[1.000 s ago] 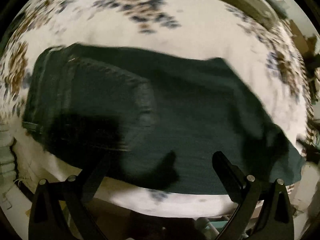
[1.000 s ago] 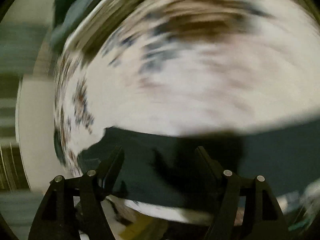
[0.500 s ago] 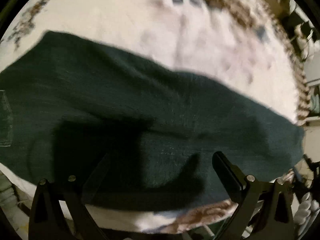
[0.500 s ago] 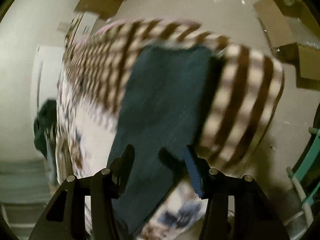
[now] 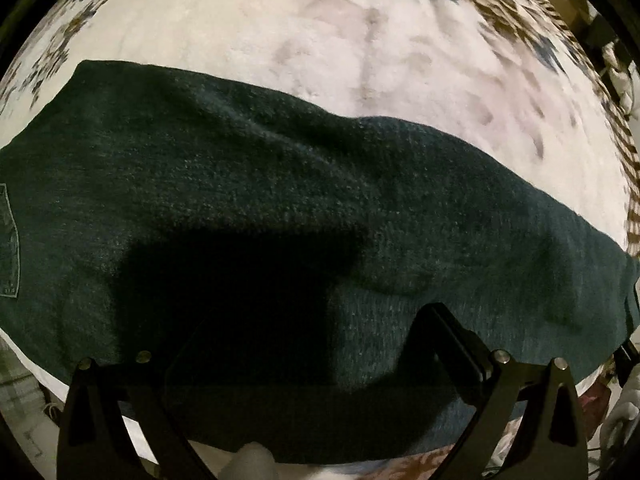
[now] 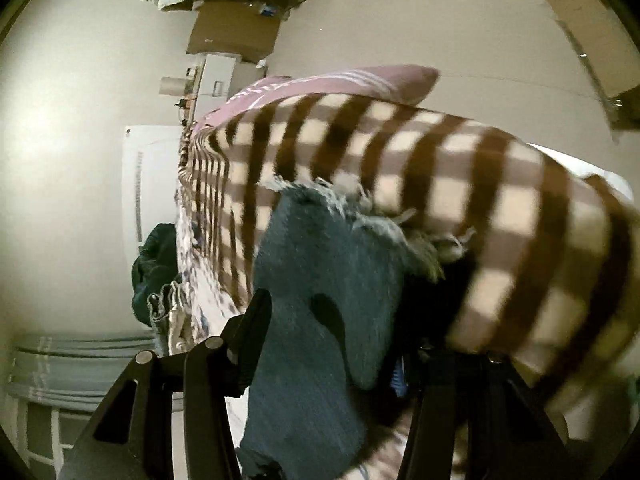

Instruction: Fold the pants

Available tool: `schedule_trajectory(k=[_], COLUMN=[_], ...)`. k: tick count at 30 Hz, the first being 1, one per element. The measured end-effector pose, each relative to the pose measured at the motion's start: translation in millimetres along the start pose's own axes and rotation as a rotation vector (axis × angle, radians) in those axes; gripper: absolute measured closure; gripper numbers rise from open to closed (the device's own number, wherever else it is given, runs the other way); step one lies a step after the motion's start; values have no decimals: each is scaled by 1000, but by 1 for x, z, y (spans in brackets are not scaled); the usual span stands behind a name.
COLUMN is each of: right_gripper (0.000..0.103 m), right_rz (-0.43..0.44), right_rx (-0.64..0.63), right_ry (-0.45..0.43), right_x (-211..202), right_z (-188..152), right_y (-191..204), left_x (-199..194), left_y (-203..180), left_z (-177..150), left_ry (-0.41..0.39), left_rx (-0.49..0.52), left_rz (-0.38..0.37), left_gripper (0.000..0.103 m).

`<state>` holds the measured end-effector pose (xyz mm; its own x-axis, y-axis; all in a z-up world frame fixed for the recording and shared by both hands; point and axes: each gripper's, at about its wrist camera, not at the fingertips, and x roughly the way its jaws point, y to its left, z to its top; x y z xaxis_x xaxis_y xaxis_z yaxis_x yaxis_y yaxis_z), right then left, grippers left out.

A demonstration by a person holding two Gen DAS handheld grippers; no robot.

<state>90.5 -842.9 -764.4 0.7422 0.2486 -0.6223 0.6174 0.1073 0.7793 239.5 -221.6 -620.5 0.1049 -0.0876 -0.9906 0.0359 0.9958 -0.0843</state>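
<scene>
The dark teal pants (image 5: 280,200) lie spread across the bed, filling the middle of the left wrist view. My left gripper (image 5: 316,332) hovers open just above their near edge; its left finger is lost in shadow. In the right wrist view the pants' frayed leg end (image 6: 332,264) lies over the bed's corner. My right gripper (image 6: 336,328) straddles that leg end with its jaws apart. Its left finger (image 6: 252,328) shows beside the cloth; the right finger is hidden behind cloth and blanket.
A white floral bedspread (image 5: 360,60) lies under the pants. A brown-and-cream checked blanket (image 6: 460,200) covers the bed's end, with a pink pillow (image 6: 320,84) beyond. Cardboard boxes (image 6: 236,36) sit on the floor. Dark clothing (image 6: 152,264) is heaped at the bed's far side.
My left gripper moved closer over the pants. My right gripper swung from the bedspread to the bed's corner and came down around the frayed leg end.
</scene>
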Motion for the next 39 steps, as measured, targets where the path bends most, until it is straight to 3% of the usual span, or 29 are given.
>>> schedule_trajectory(k=[2, 6, 11, 16, 21, 27, 31, 34, 36, 37, 39], right_gripper=[95, 95, 95, 95, 95, 95, 95, 94, 84, 80, 57], right_rz=[-44, -120, -76, -15, 13, -16, -90, -184, -302, -320, -277], right_rx=[-24, -128, -261, -419, -568, -680, -756, -817, -854, -859, -838], right_ry=[4, -37, -53, 17, 154, 329, 455, 534, 578, 587, 637], right_x=[9, -3, -28, -21, 34, 129, 193, 236, 262, 262, 268], right_z=[4, -3, -39, -115, -218, -338, -409, -445, -468, -478, -488], right_y=[9, 47, 122, 210, 261, 258, 236, 217, 205, 204, 206], left_x=[2, 0, -26, -78, -116, -125, -117, -113, -111, -111, -110], left_y=[-2, -9, -1, 35, 100, 171, 208, 226, 235, 240, 249], left_z=[3, 12, 13, 4, -7, -27, -35, -38, -41, -42, -43], left_ry=[5, 1, -9, -85, -137, -161, -155, -154, -152, -151, -146], left_rx=[-16, -22, -57, -90, -163, -218, -260, -283, -297, -307, -324], left_rz=[5, 6, -82, -127, -126, -93, -84, -74, -67, -68, -67], left_gripper=[0, 0, 0, 0, 0, 0, 0, 0, 0, 0, 0])
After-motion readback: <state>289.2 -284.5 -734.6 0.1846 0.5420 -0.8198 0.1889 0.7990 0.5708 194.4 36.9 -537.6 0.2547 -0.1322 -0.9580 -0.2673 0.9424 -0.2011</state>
